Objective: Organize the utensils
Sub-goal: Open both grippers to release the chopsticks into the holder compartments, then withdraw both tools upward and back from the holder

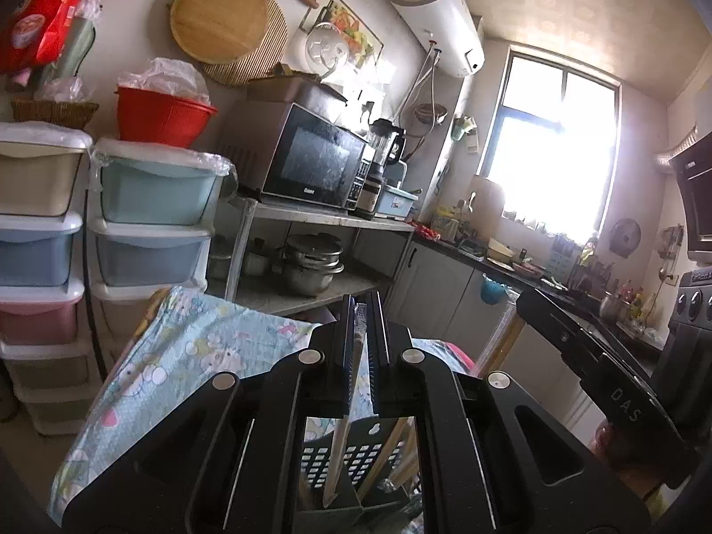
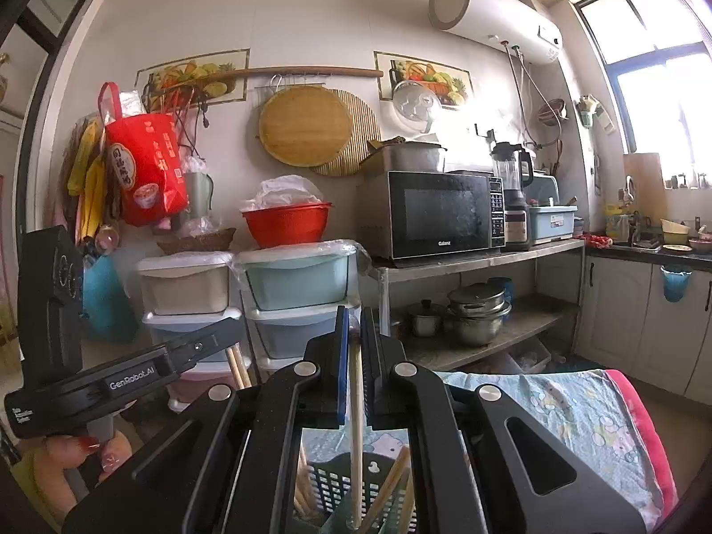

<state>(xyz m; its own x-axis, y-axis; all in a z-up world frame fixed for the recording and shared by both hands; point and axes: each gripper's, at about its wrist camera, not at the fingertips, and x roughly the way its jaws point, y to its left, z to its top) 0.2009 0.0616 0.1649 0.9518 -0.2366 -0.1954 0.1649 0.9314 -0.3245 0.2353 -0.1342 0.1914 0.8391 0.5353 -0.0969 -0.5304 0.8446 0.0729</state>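
Note:
My left gripper point(image 1: 361, 307) is shut on a pale, slim utensil point(image 1: 340, 436) that hangs down, its tip inside a black perforated utensil holder point(image 1: 365, 451) directly below. My right gripper point(image 2: 353, 311) is shut on a light wooden chopstick point(image 2: 356, 436) that hangs into the same holder point(image 2: 331, 483), which has more wooden chopsticks point(image 2: 394, 474) in it. The holder stands on a table covered by a light-blue cartoon cloth point(image 2: 578, 409). The two grippers sit close side by side: the right one point(image 1: 525, 300) shows at the right of the left wrist view, the left one point(image 2: 229, 327) at the left of the right wrist view.
A hand with red nails point(image 2: 75, 449) holds the left gripper. Beyond the table stand stacked plastic drawers point(image 2: 293, 293) with a red bowl point(image 2: 287, 224) on top. A steel shelf point(image 2: 485, 258) carries a microwave point(image 2: 438, 213) and pots point(image 2: 478, 316). A counter runs under the window point(image 1: 552, 151).

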